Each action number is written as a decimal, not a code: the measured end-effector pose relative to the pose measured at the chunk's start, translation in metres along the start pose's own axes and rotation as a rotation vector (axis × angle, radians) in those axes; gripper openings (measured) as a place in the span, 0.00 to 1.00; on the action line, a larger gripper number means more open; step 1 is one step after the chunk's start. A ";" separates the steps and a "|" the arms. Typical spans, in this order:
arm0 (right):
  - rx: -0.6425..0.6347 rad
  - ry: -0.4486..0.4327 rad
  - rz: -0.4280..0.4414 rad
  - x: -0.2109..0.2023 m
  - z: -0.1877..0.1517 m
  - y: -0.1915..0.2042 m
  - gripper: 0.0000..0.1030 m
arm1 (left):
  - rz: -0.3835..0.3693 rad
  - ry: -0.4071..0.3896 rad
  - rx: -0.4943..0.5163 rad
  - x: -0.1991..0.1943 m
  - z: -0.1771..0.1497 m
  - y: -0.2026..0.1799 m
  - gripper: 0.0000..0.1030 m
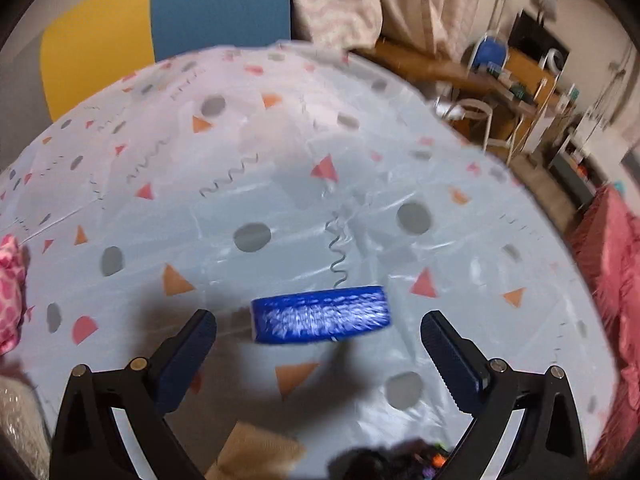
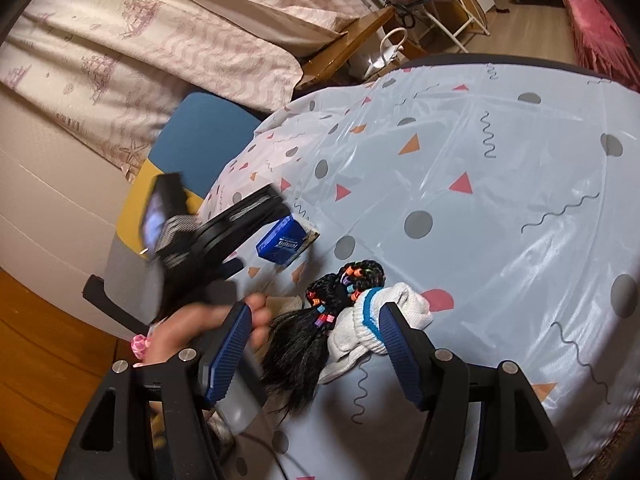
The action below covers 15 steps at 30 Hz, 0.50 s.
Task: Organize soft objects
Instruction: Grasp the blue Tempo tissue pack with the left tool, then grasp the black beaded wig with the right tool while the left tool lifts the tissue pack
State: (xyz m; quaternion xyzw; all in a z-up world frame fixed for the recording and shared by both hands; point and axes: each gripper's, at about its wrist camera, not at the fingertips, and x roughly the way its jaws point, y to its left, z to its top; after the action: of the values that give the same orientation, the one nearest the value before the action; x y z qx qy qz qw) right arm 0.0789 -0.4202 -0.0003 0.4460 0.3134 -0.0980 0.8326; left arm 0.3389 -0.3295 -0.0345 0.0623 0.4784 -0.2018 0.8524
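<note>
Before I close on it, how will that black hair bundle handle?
The hair bundle looks floppy: loose strands fan out past its beaded bands, so it would likely droop and snag. Probably light. It lies against the sock, which may drag along.

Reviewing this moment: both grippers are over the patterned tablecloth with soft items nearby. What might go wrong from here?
1. The left gripper stands open around the blue tissue pack without touching it; closing off-centre could push the pack across the slick tablecloth.
2. The right gripper is open over both the black hairpiece and the white sock; it may catch both together.
</note>
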 end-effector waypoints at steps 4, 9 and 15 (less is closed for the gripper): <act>0.005 0.008 -0.006 0.002 0.000 -0.001 0.65 | 0.014 0.026 0.002 0.018 -0.003 0.005 0.71; 0.011 0.015 -0.007 0.004 -0.001 -0.002 0.65 | 0.002 -0.096 0.068 -0.021 -0.023 0.015 0.71; 0.039 0.012 -0.023 0.003 0.000 -0.007 0.65 | 0.003 -0.173 0.093 -0.098 -0.075 0.031 0.71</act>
State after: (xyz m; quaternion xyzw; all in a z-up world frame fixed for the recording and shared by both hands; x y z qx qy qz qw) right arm 0.0780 -0.4241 -0.0073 0.4592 0.3214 -0.1113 0.8207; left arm 0.2470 -0.2505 0.0048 0.0849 0.3930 -0.2273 0.8869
